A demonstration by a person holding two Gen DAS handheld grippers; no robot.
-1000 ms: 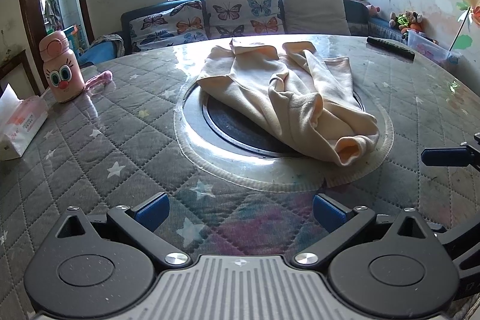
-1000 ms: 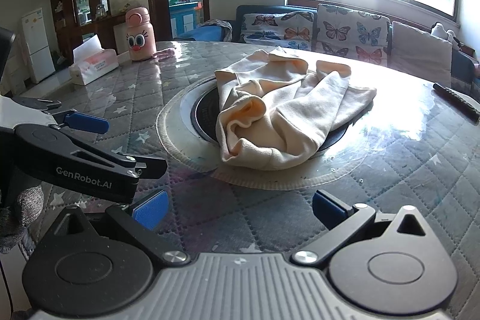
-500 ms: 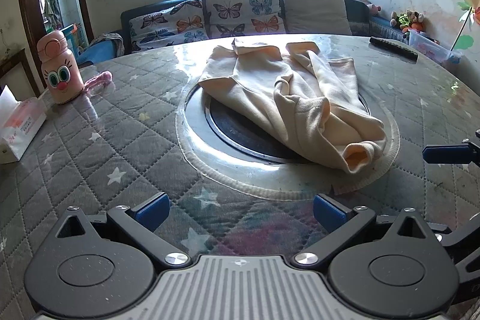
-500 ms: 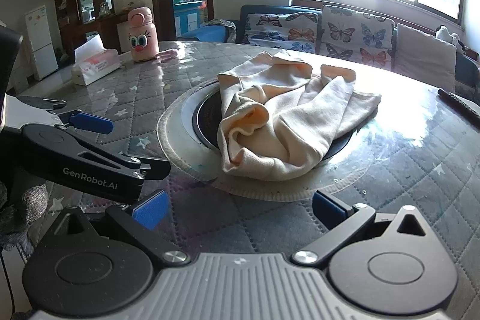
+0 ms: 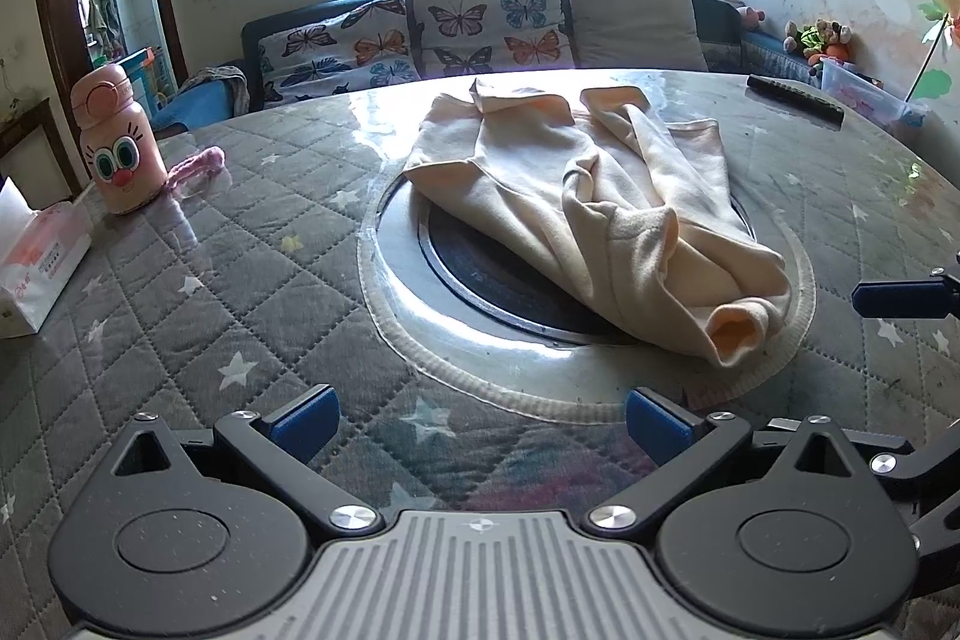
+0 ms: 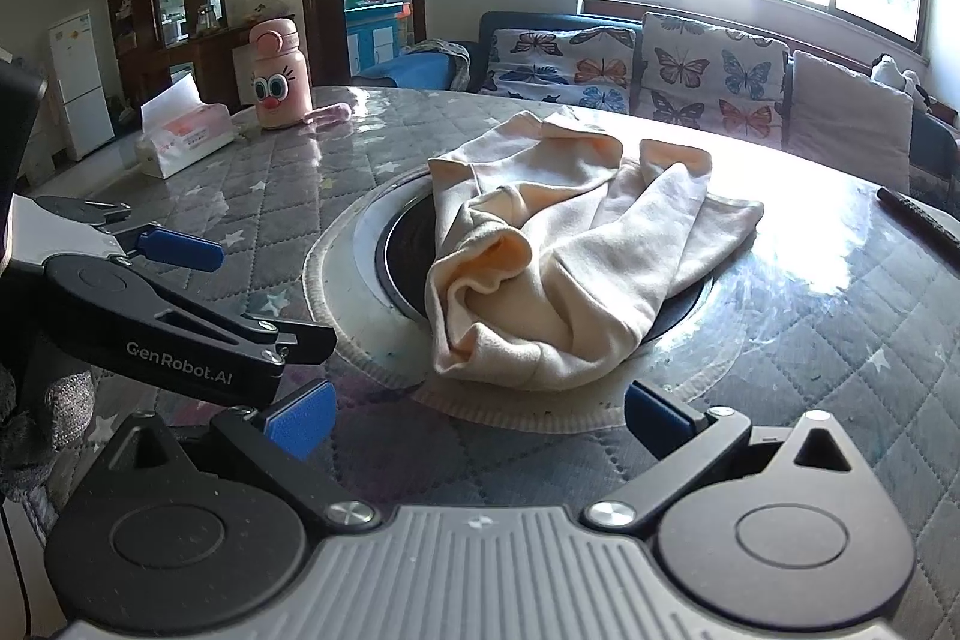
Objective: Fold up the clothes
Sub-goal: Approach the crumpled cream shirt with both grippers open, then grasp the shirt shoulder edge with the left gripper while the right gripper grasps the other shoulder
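From the left wrist, the left tongs (image 5: 477, 415) gape wide over the round desk (image 5: 198, 292) with its grey quilted, star-printed cover, holding nothing. The crumpled cream fleece garment (image 5: 600, 214) lies ahead across the dark round inset plate (image 5: 492, 274) at the desk's middle. A pink cartoon-faced bottle (image 5: 119, 148) stands far left, beside a white tissue box (image 5: 36, 262) (tissue sticking out).

From the right wrist, the right tongs (image 6: 477, 415) are equally wide and empty, the garment (image 6: 570, 268) just ahead. The left tongs (image 6: 180, 247) hover to the left; a black remote (image 6: 918, 217) lies far right.
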